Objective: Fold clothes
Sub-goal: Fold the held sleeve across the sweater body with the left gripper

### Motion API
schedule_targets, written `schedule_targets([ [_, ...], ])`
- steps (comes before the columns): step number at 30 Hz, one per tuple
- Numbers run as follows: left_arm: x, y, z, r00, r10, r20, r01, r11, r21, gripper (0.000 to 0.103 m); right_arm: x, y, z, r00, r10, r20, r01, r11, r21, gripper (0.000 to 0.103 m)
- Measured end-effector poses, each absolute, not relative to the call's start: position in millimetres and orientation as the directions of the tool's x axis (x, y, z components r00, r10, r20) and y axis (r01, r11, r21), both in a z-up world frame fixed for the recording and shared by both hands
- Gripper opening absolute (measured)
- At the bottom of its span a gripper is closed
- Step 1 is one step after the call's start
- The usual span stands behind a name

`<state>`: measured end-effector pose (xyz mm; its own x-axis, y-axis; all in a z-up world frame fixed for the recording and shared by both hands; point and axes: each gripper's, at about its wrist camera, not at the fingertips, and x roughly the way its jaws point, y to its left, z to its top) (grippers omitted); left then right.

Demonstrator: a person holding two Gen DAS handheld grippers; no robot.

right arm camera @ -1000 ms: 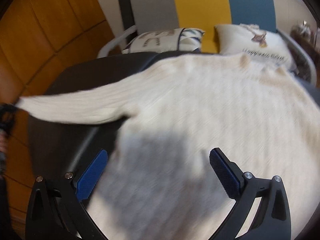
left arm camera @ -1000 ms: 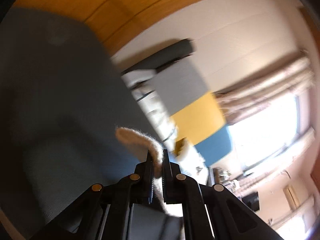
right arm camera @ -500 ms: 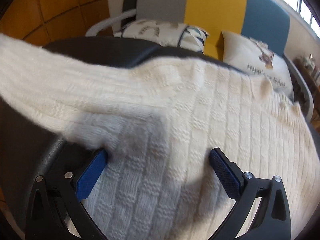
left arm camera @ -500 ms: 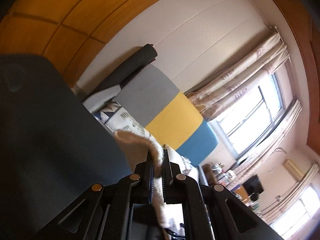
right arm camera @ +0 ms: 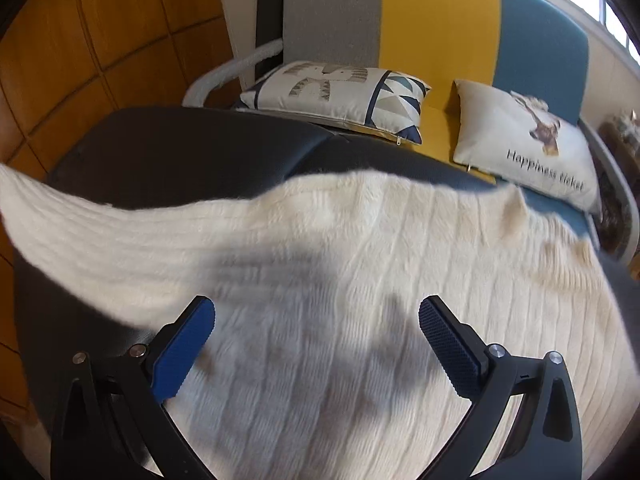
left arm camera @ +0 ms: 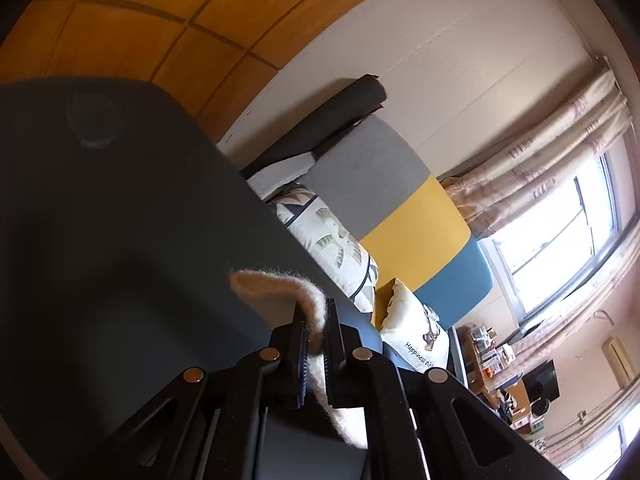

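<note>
A dark table stood in front of a sofa with a grey, yellow and blue back. A cream knitted sweater lay spread across the table, one sleeve stretching away to the left. Two printed cushions rested on the sofa seat. The right gripper hovered over the sweater with its blue pads spread wide, holding nothing. The left gripper pinched the sleeve's fuzzy end between its closed fingers.

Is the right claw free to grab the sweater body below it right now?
Probably yes. The right claw is open and empty, with the cream sweater spread flat right beneath it and nothing between. The left claw only pinches the sleeve end off to the side.
</note>
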<state>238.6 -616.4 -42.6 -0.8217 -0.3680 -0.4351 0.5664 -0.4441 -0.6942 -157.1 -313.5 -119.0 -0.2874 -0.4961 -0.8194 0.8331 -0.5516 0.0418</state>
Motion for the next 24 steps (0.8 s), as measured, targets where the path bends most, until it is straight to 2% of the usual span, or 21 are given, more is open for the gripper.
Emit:
schedule_targets([
  [4,234,-613,-19,-0.834,-0.387,-0.393,0.55,-0.537,-0.639,0.005,-167,-349,-142,-0.346,-0.392,-0.853,0.827,-0.556,-0.08,0.103],
  [7,237,-605,-18,-0.812,-0.41,-0.415,0.584,-0.583,-0.565,0.005,-175,-356,-149,-0.33,-0.407,-0.851,0.814,-0.58,-0.038,0.103],
  [13,245,-616,-99,-0.65,-0.398,-0.648,0.752,-0.458,-0.474,0.005,-187,-348,-139,-0.268,-0.482,-0.834,0.811,-0.58,0.075,0.103],
  [17,252,-617,-143,-0.602,-0.375,-0.705,0.793,-0.385,-0.473,0.005,-193,-351,-134,-0.272,-0.493,-0.827,0.814,-0.576,0.076,0.103],
  [23,264,-612,-164,-0.562,-0.371,-0.74,0.822,-0.356,-0.445,0.006,-208,-367,-140,-0.342,-0.429,-0.836,0.771,-0.637,0.012,0.103],
  [24,264,-611,-167,-0.544,-0.368,-0.754,0.831,-0.358,-0.425,0.009,-211,-370,-143,-0.349,-0.419,-0.838,0.761,-0.648,0.006,0.103],
])
